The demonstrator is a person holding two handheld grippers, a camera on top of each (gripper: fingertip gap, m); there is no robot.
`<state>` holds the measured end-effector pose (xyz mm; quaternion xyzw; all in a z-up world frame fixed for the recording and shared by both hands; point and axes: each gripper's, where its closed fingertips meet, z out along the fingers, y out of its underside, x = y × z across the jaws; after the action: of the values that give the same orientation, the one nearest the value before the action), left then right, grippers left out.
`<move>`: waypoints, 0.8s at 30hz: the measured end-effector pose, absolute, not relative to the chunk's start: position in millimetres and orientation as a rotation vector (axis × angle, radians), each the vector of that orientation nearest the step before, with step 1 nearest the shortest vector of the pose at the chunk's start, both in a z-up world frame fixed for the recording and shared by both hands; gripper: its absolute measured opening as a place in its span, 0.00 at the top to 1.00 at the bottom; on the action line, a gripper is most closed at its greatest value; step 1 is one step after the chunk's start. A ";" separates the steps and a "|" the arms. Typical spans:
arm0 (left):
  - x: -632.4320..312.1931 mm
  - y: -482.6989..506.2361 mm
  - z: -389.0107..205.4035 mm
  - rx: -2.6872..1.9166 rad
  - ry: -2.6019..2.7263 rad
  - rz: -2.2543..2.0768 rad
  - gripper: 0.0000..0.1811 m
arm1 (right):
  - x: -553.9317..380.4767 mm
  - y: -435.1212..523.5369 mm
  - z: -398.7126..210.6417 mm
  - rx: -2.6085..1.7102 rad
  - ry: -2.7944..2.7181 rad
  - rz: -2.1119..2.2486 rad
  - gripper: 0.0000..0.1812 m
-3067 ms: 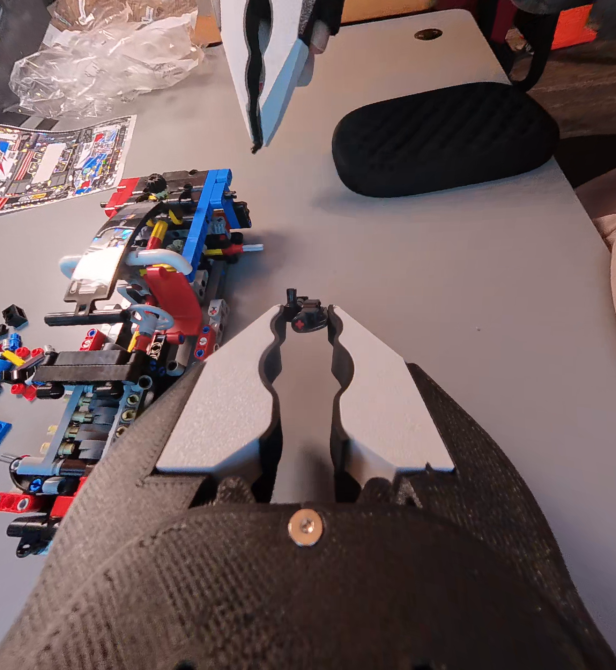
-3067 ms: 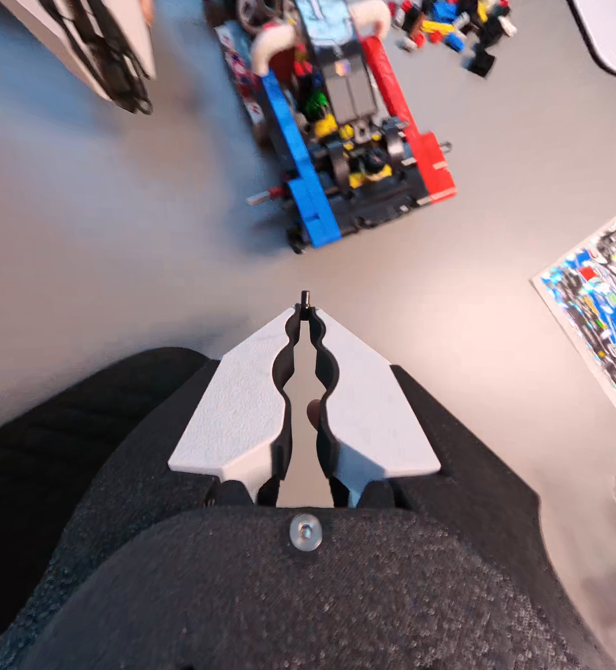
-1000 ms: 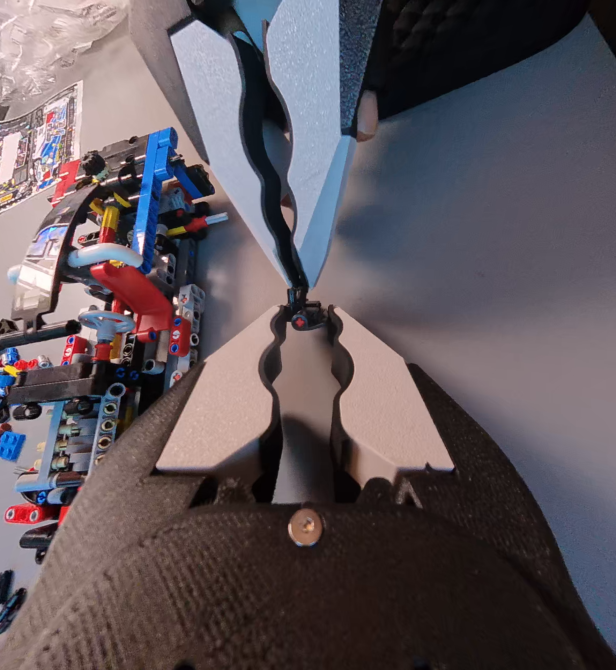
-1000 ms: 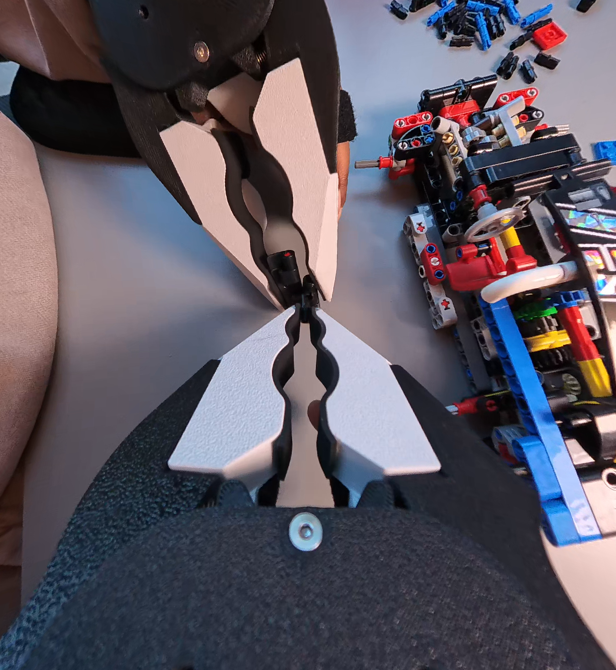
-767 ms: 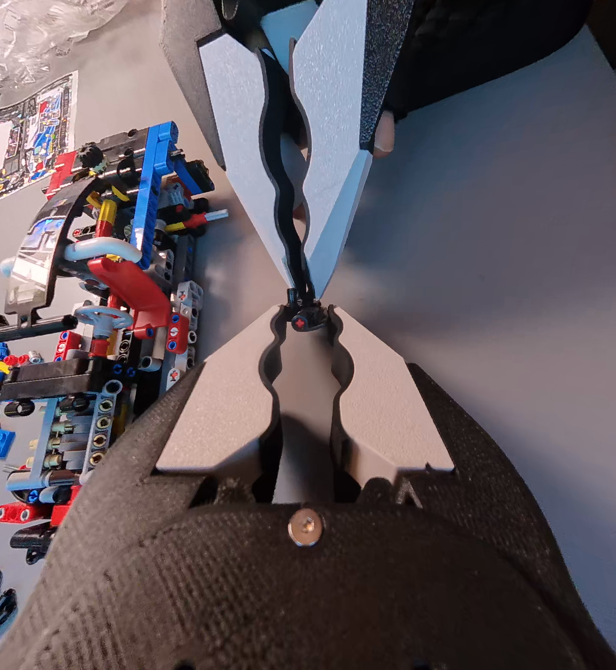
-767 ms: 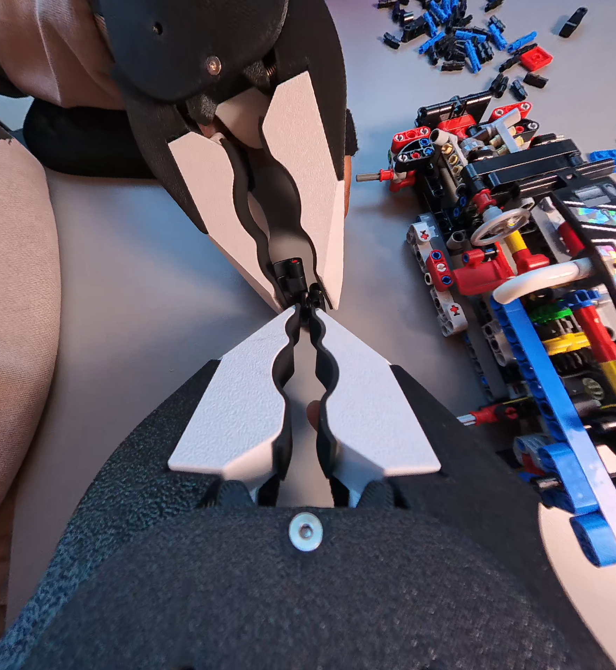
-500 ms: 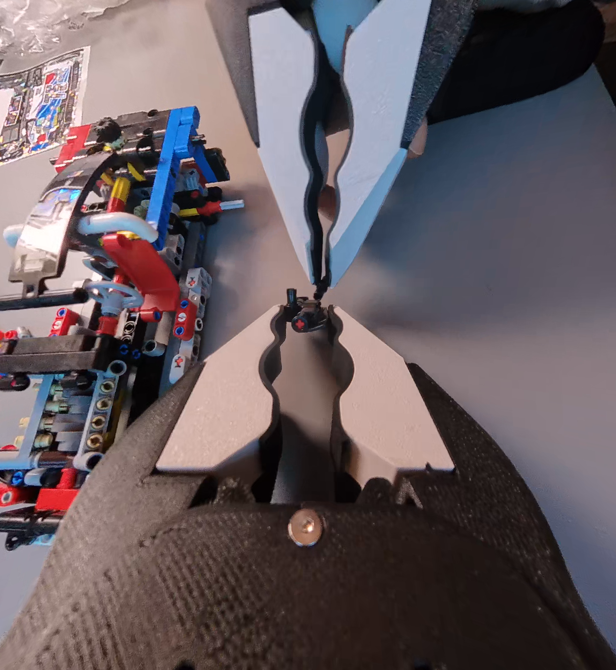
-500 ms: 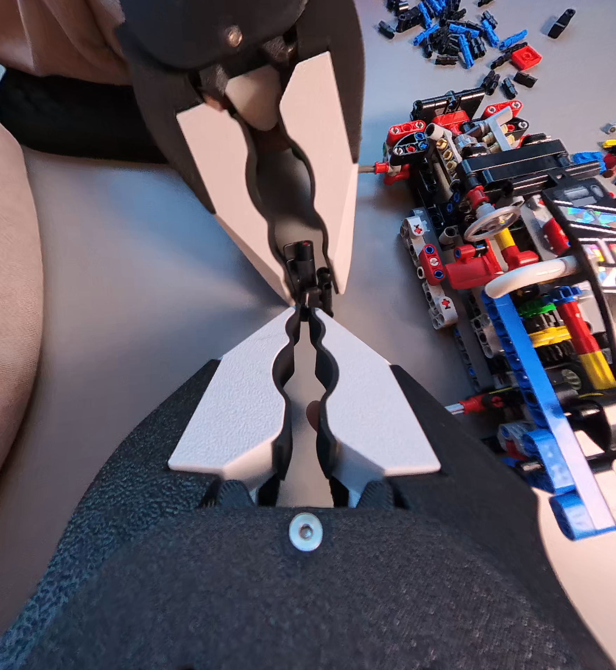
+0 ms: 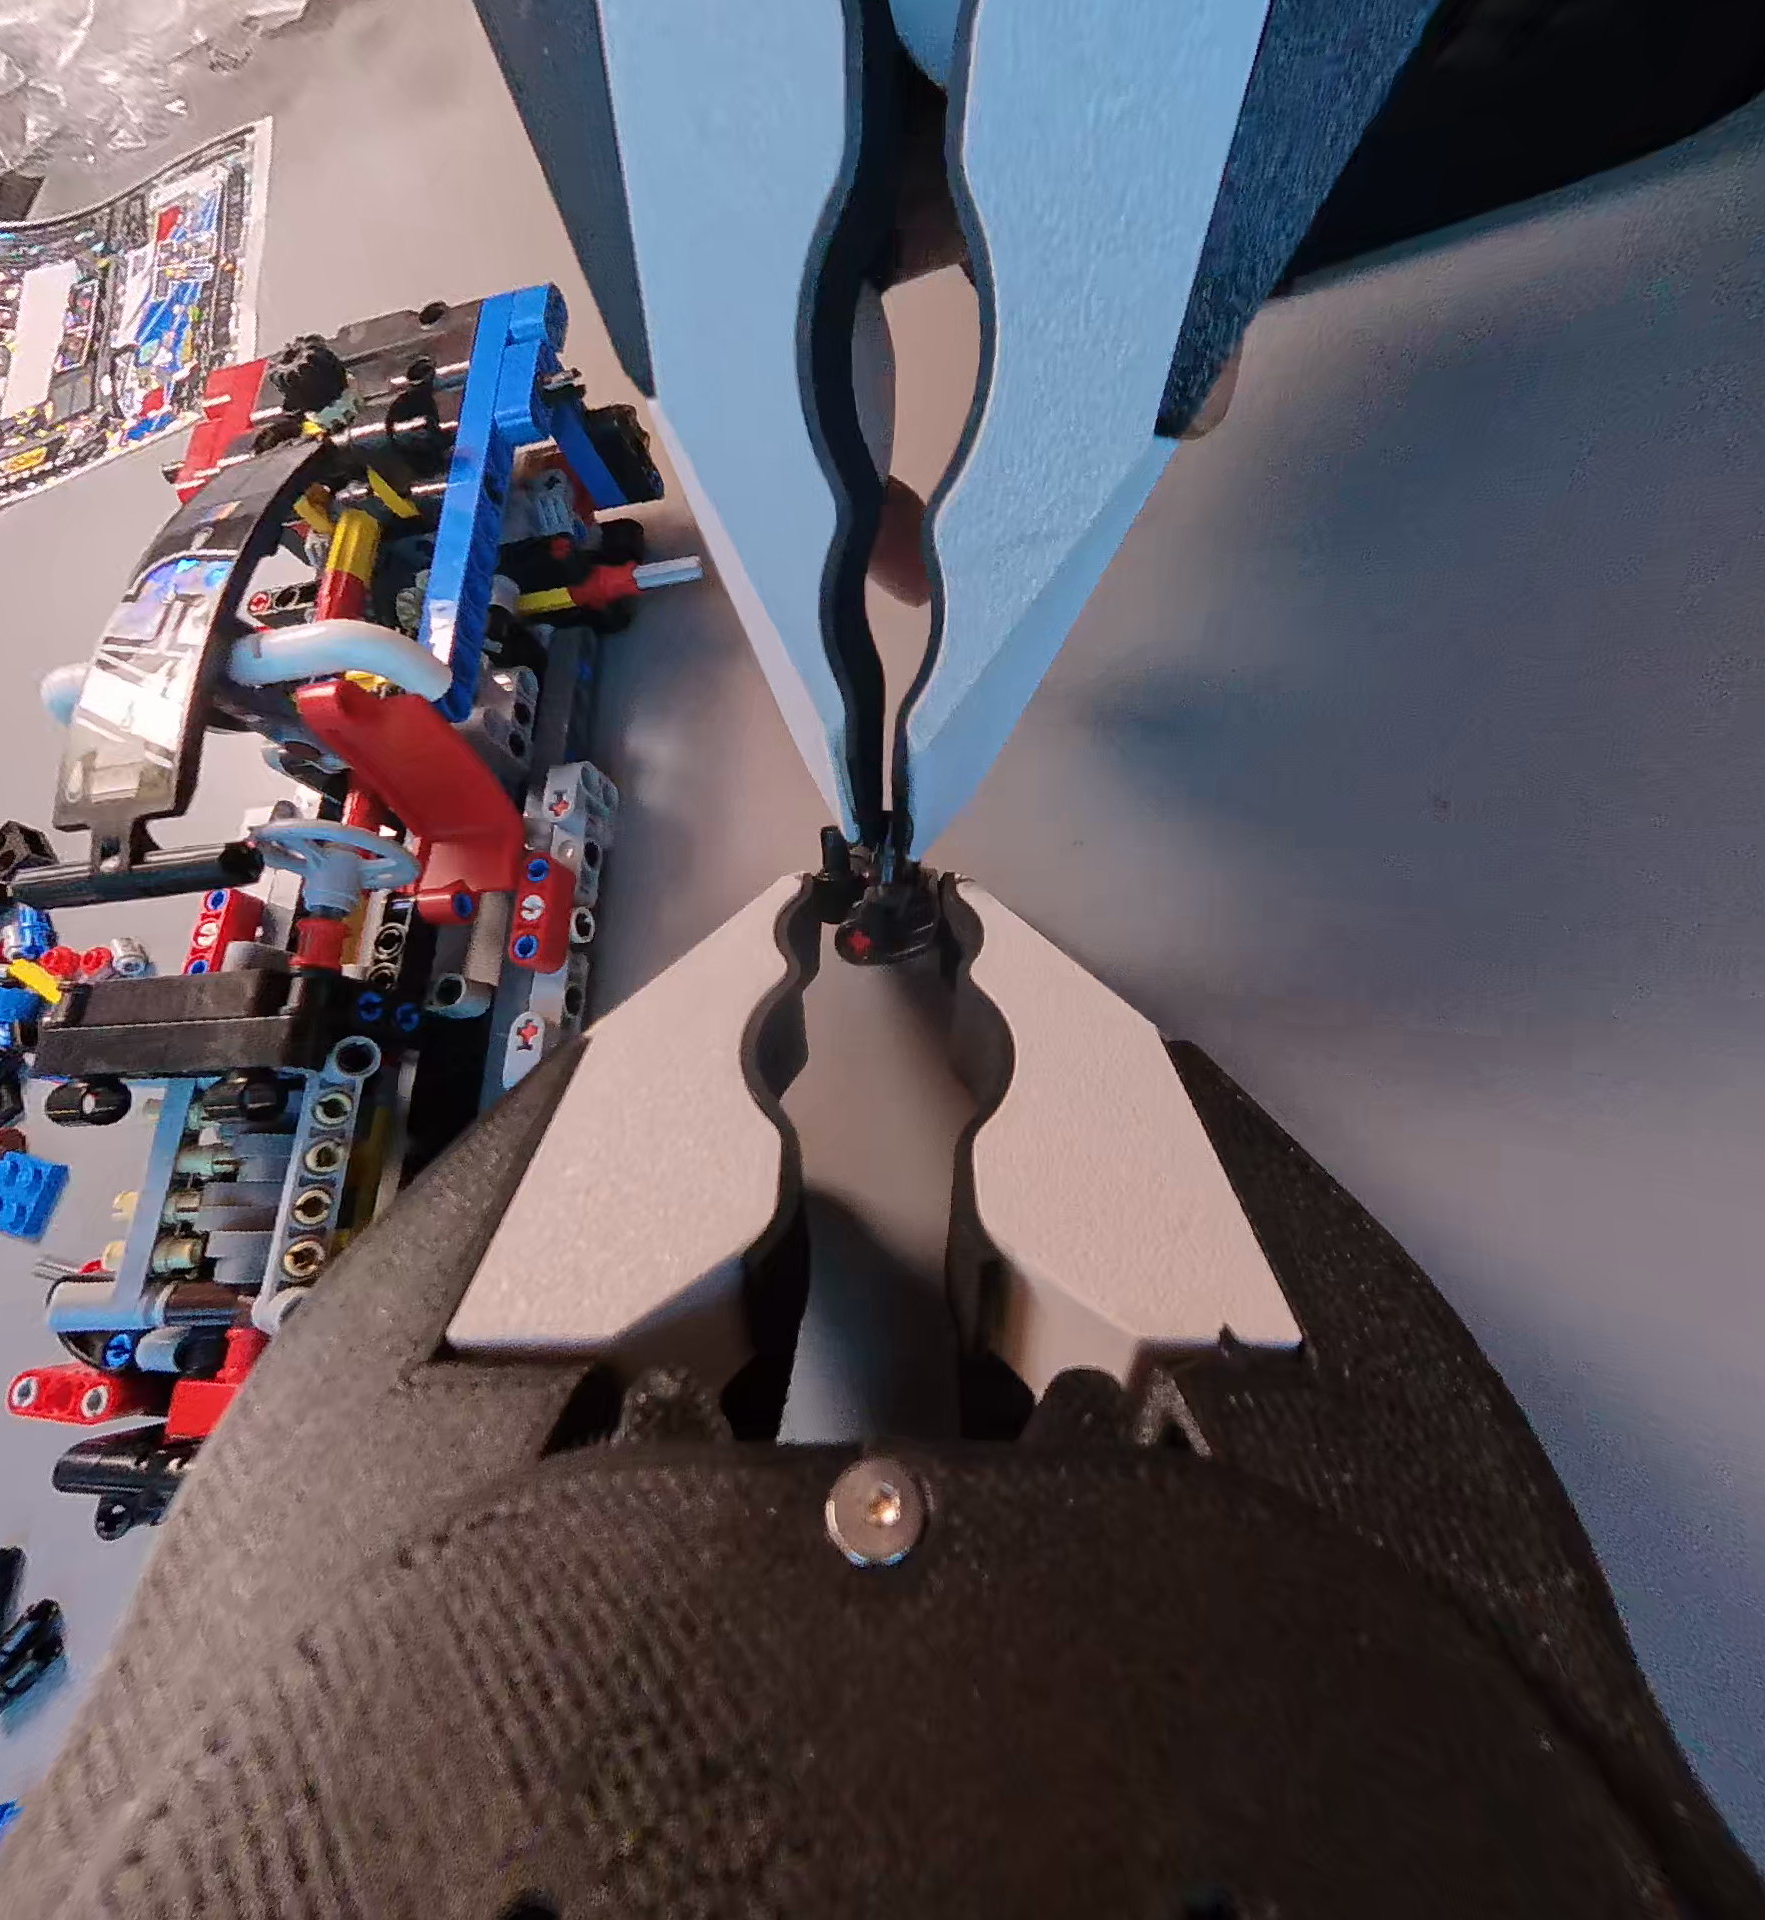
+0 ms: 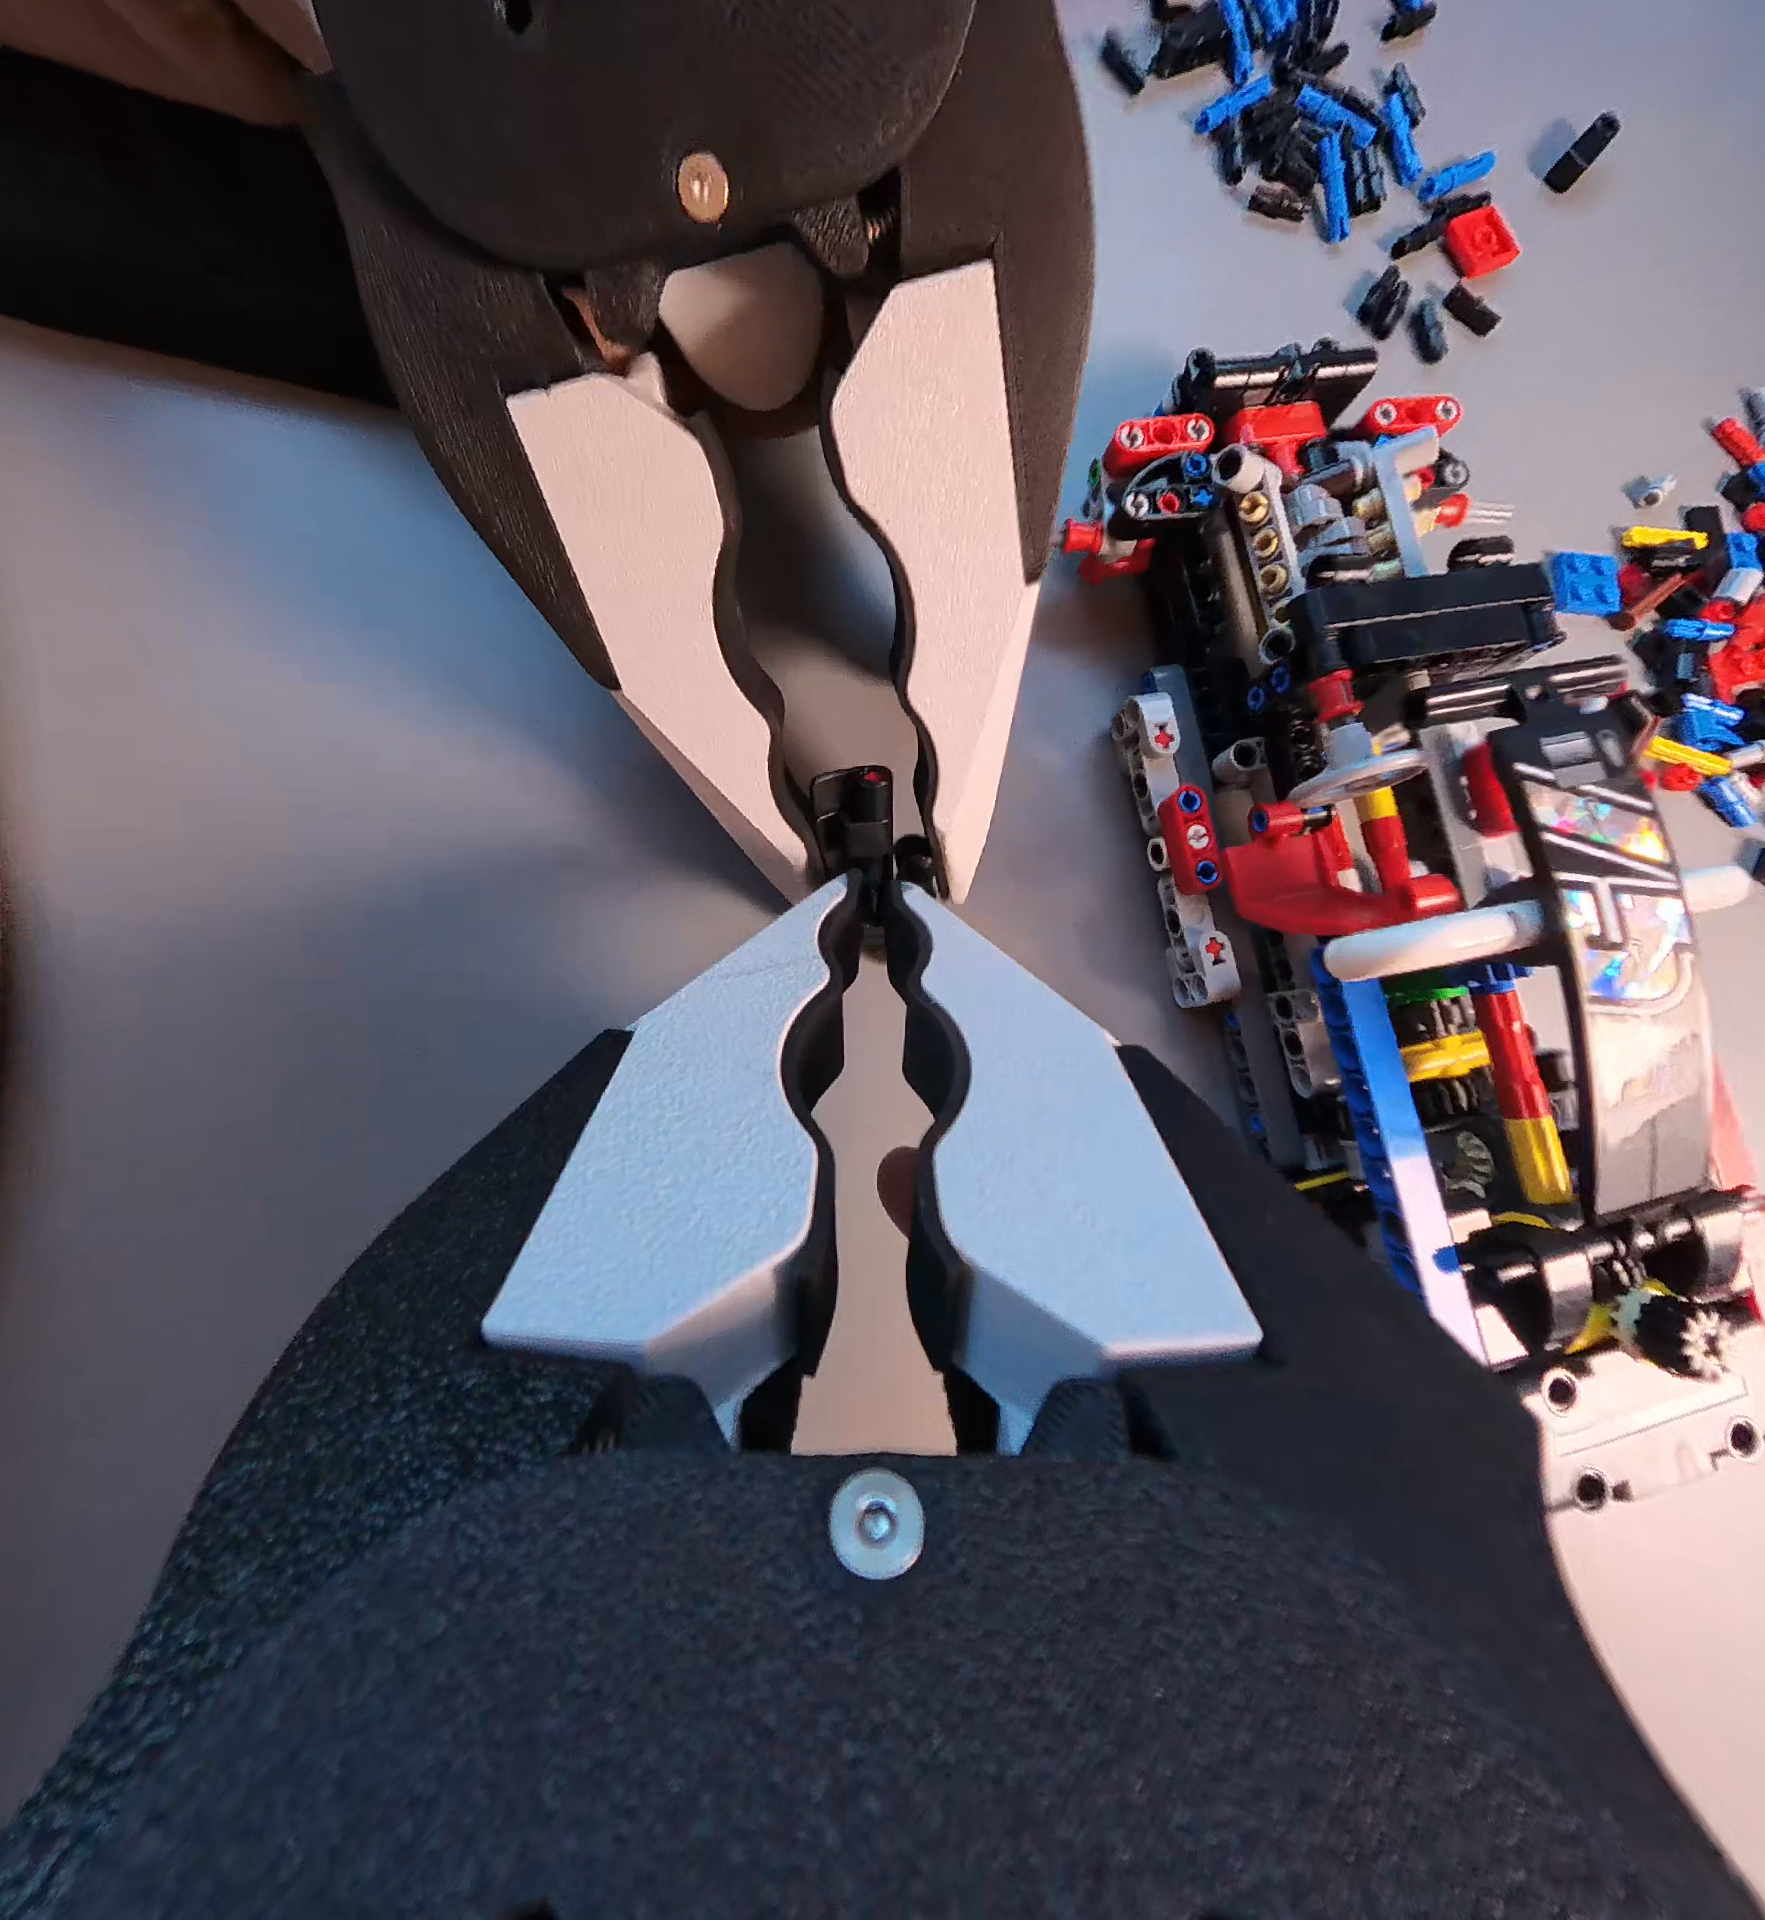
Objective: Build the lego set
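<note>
grippers: 2 | half-built lego car (image 9: 338,831): 1 | sticker sheet (image 9: 78,343): 1 | loose-piece piles: 2

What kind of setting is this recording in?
Probably a desk or hobby worktable indoors: a plain grey tabletop with a half-built lego vehicle, scattered loose pieces and a sticker sheet.

Each gripper (image 9: 883,883) has 2 pale grey wedge fingers (image 9: 649,1164) with wavy black pads, a textured black housing (image 10: 857,1683), and 1 silver screw (image 10: 875,1525) below the fingers.

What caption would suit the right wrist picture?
Two handheld grippers, right gripper and left gripper, meet tip to tip, joining small black pieces beside a half-built lego car.
</note>
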<state>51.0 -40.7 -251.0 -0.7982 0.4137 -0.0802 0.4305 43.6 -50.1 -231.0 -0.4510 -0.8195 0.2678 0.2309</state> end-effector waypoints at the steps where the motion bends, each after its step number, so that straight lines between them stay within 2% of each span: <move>1: 52.0 -41.3 -250.9 -1.992 1.031 -0.212 0.89 | 42.4 -52.1 -226.3 -1.251 -2.232 0.792 1.00; 13: 49.9 -40.5 -250.9 -2.010 0.986 -0.269 0.89 | 54.6 -34.3 -222.9 -1.320 -2.075 0.966 0.99; 17: 49.2 -40.6 -254.3 -2.022 0.989 -0.272 0.89 | 96.4 -28.8 -239.7 -1.460 -2.191 0.879 0.92; 24: 50.3 -40.4 -255.4 -2.009 1.015 -0.236 0.89 | 111.7 -32.5 -258.7 -1.498 -2.158 0.657 0.91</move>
<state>50.3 -40.4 -255.4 -0.8034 0.4060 -0.0943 0.4252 111.7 -32.5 -258.7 -0.5402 -0.7783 0.2368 0.2151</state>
